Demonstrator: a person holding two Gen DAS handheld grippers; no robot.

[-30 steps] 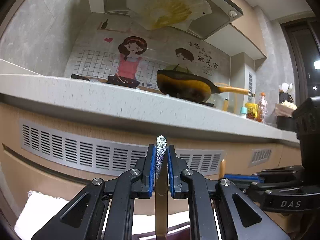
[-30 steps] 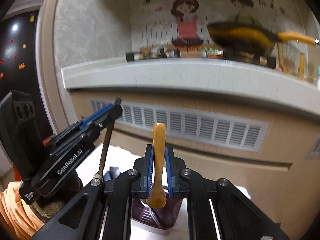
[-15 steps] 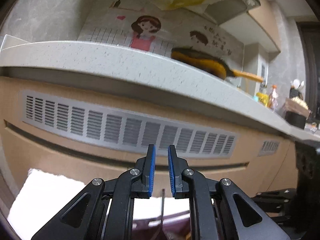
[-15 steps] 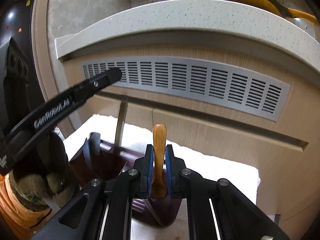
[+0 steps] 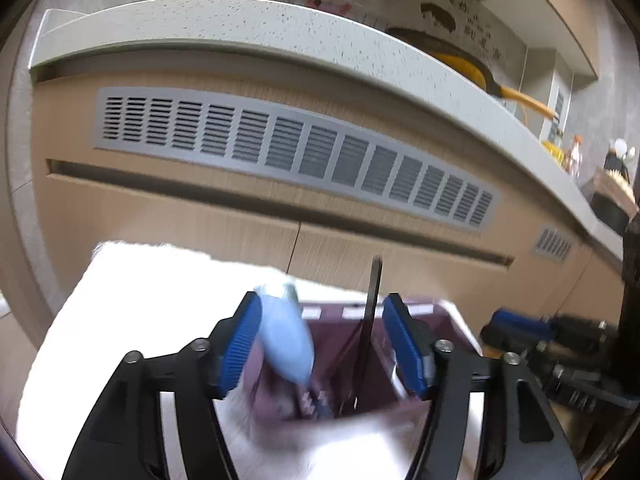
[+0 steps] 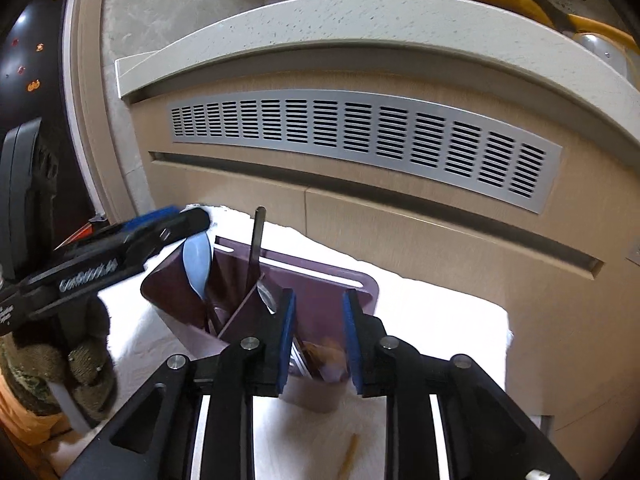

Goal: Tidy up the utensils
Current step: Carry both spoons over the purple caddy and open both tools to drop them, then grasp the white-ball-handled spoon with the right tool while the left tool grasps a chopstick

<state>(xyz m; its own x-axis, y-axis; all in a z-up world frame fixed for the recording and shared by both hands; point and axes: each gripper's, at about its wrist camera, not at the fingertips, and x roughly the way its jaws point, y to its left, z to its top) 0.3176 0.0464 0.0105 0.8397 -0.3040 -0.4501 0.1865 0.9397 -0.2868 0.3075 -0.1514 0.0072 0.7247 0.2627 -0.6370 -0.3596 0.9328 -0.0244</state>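
Observation:
A maroon utensil holder (image 6: pixel 320 276) with compartments stands on a white cloth (image 6: pixel 440 312). A light blue spoon (image 6: pixel 197 266) and a dark-handled utensil (image 6: pixel 256 240) stand in its left compartments. A wooden spoon (image 6: pixel 326 356) lies blurred in the right compartment. My right gripper (image 6: pixel 318 340) is open just above that compartment. My left gripper (image 5: pixel 320 344) is open over the holder (image 5: pixel 436 316), with the blue spoon (image 5: pixel 286 336) and the dark handle (image 5: pixel 370 320) between its fingers.
A wood cabinet front with a grey vent grille (image 6: pixel 360 136) rises behind the holder, under a speckled counter edge (image 6: pixel 360 12). A pan (image 5: pixel 460 64) sits on the counter. A small wooden stick (image 6: pixel 348 456) lies on the cloth.
Both grippers have dropped towards the holder and opened. The left one let go of the dark-handled utensil, the right one let go of the wooden spoon; both utensils now stand in the holder.

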